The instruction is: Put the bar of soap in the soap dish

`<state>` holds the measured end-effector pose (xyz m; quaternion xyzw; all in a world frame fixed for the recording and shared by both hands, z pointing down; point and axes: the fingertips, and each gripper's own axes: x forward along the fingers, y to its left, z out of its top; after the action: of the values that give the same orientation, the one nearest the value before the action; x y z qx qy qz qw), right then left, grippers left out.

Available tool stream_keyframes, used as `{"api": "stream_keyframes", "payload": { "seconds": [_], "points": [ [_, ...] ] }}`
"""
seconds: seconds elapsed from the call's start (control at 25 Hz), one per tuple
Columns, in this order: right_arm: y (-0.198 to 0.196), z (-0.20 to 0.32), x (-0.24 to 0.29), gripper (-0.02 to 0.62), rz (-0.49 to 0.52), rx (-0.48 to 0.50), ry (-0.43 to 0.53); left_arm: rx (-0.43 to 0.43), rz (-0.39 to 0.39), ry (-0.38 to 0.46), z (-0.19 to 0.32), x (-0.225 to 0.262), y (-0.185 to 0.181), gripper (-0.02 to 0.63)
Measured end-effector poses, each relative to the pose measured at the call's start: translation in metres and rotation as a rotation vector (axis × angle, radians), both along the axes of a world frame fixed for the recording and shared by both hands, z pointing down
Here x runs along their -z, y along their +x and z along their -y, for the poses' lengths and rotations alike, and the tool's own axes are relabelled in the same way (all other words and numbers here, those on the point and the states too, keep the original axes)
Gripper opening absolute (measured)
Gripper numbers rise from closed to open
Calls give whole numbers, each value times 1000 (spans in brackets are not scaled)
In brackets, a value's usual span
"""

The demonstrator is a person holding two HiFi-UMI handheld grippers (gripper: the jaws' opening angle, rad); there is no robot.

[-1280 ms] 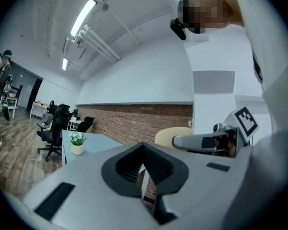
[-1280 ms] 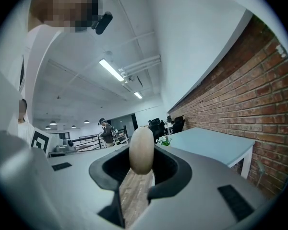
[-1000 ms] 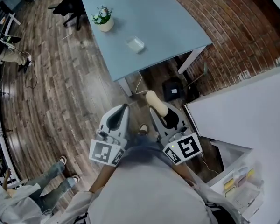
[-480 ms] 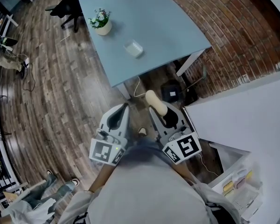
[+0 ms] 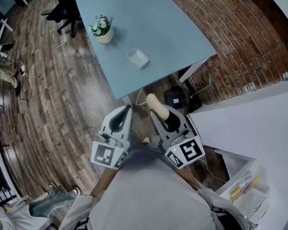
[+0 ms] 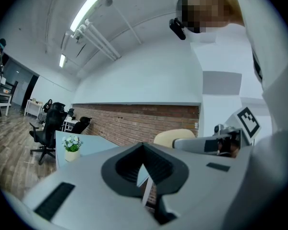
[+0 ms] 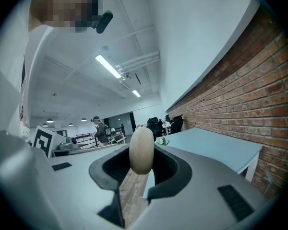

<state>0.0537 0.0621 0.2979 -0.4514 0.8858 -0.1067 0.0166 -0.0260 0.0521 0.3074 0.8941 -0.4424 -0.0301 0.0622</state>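
A clear soap dish (image 5: 138, 58) sits on the pale blue table (image 5: 158, 32), near its front edge. My right gripper (image 5: 159, 113) is shut on a cream bar of soap (image 5: 155, 104), which sticks out past the jaws over the floor, short of the table. In the right gripper view the soap (image 7: 141, 150) stands upright between the pads of that gripper (image 7: 140, 169). My left gripper (image 5: 126, 111) hangs beside it, shut and empty. In the left gripper view its jaws (image 6: 145, 169) show only a thin slit, and the soap (image 6: 170, 137) shows to the right.
A small potted plant (image 5: 102, 30) stands on the table's far left. A black box (image 5: 175, 97) with cables lies on the wood floor under the table edge. A white counter (image 5: 249, 123) is at the right, a brick wall (image 5: 240, 37) behind it. A person's legs (image 5: 43, 206) are at bottom left.
Both grippers have moved toward the table together, so its front edge now lies closer to the soap. The grip on the soap is unchanged. The bystander at bottom left has shifted.
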Motion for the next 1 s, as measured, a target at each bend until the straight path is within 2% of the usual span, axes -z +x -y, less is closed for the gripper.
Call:
{"api": "stream_keyframes", "payload": {
  "seconds": [0.28, 0.56, 1.0],
  "points": [
    [-31, 46, 1, 117, -16, -14, -8, -28, -4, -4, 45, 1, -27, 3],
    [-56, 81, 0, 117, -32, -75, -19, -77, -15, -17, 86, -3, -58, 3],
    [-85, 104, 2, 117, -50, -160, -29, -161, -25, -13, 117, -1, -88, 3]
  ]
}}
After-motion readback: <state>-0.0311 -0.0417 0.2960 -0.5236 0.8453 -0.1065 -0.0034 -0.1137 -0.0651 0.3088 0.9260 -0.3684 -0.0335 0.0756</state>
